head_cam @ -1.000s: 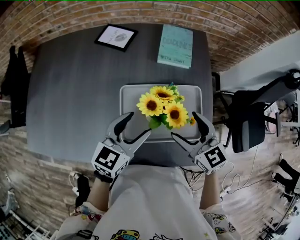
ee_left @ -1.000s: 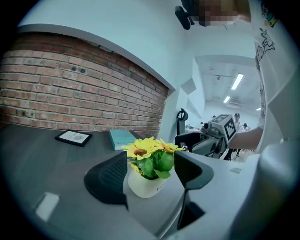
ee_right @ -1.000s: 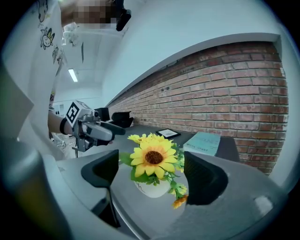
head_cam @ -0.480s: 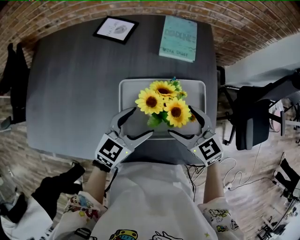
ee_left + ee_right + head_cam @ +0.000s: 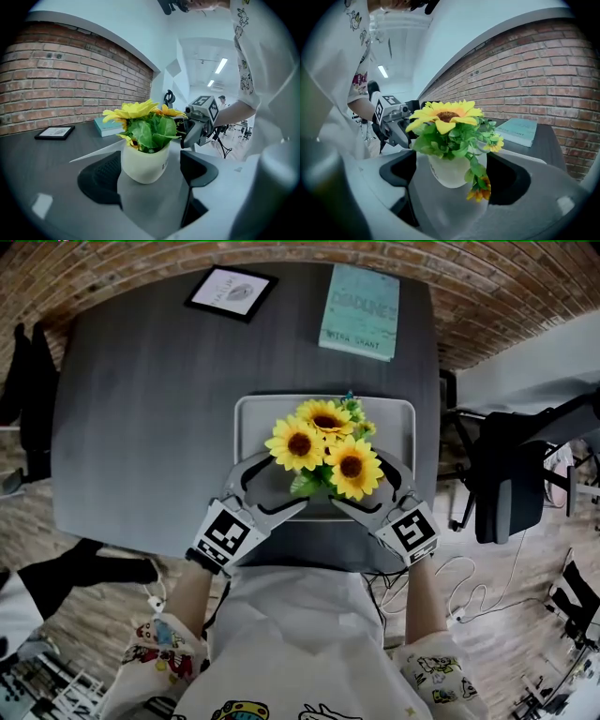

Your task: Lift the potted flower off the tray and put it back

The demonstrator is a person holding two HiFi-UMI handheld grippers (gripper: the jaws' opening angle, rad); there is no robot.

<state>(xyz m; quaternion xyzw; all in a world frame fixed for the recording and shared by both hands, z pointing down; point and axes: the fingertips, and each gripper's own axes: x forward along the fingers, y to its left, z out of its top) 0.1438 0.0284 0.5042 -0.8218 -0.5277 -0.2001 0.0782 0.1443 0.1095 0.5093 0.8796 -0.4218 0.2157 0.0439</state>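
Left gripper, right gripper: fingers just opened full, holding nothing. Flowerpot sits between both pairs, ungripped, on the tray. I read this as pre-grasp. Next: close evenly, lift straight.

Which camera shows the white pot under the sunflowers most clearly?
The left gripper view: the white pot shows nearly whole, with only its rim under foliage. The right gripper view shows the pot too, but leaves hang over part of it. In the head view the sunflowers hide it almost entirely.
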